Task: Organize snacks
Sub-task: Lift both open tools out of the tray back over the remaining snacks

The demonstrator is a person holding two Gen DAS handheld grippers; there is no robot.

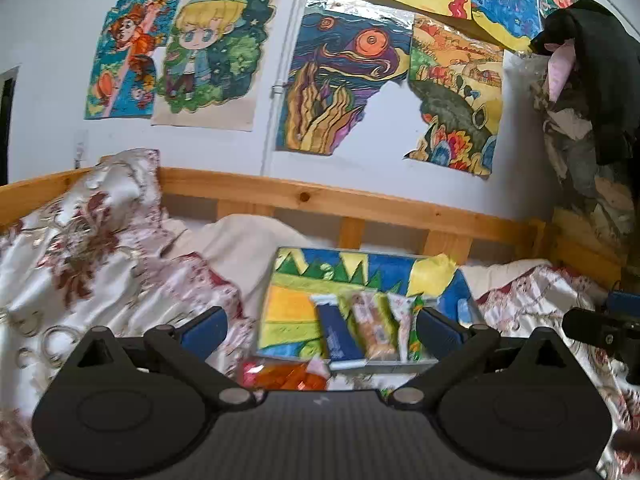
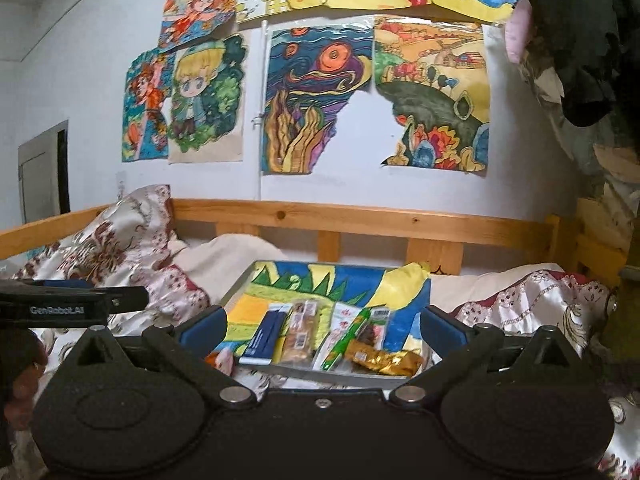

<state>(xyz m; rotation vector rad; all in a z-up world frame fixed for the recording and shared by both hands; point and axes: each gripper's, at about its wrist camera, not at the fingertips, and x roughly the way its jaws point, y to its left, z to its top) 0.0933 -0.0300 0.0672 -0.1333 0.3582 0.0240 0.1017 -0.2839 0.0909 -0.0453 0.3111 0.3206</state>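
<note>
Both grippers stand spread wide and hold nothing. Ahead of the right gripper (image 2: pixel 322 330), between its jaws, the snacks (image 2: pixel 320 340) lie side by side on the tray (image 2: pixel 240 284). The left gripper (image 1: pixel 320 326) frames the same row; an orange packet (image 1: pixel 288 376) lies just before the tray, off it.

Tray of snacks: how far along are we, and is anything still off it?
Done: several packets lie side by side on the tray, among them a blue packet, a green stick and a gold packet. In hand: nothing; the left gripper and right gripper are both open and empty. Left: an orange packet lies on the bedspread in front of the tray.
</note>
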